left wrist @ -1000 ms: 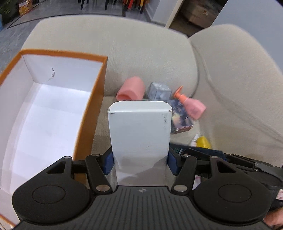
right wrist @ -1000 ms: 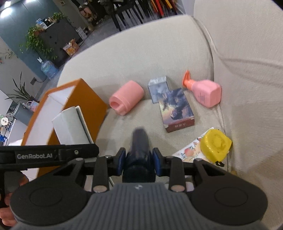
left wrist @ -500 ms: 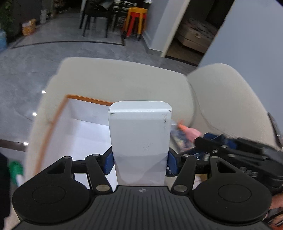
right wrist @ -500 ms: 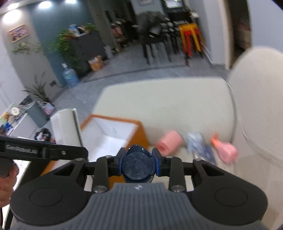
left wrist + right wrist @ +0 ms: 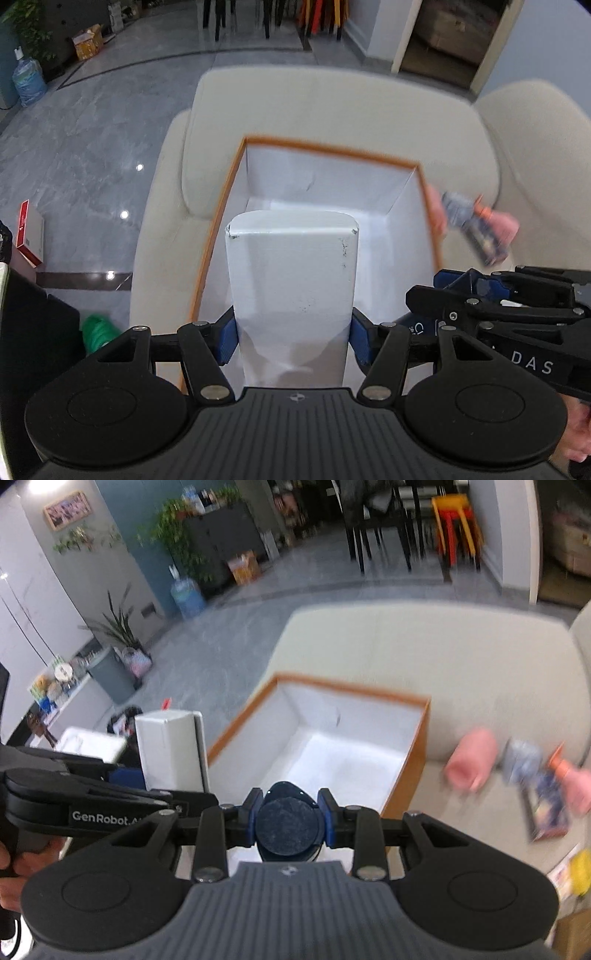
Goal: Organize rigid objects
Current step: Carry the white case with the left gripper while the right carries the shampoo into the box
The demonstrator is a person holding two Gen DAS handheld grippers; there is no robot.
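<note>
An orange storage box [image 5: 242, 173] with a white inside stands open on the cream sofa. My left gripper [image 5: 291, 338] is shut on a tall white carton [image 5: 291, 273], which hangs above the box's near end. My right gripper [image 5: 289, 821] is shut on a dark blue rounded object [image 5: 286, 830], held over the near edge of the same storage box [image 5: 406, 768]. In the right wrist view the white carton [image 5: 170, 749] sits in the left gripper [image 5: 125, 775], just left of the box. The right gripper [image 5: 480, 291] shows at the right edge of the left wrist view.
On the seat right of the box lie a pink cup [image 5: 472, 762], a small grey box [image 5: 521, 757], a dark picture box [image 5: 546, 812], a pink spray bottle [image 5: 572, 786] and a yellow object [image 5: 581, 871]. Sofa back [image 5: 406, 646] rises behind. Grey floor lies left.
Both grippers rose and swung left, away from the loose items on the seat, to above the orange box. Each keeps its grip. The views are now motion-blurred.
</note>
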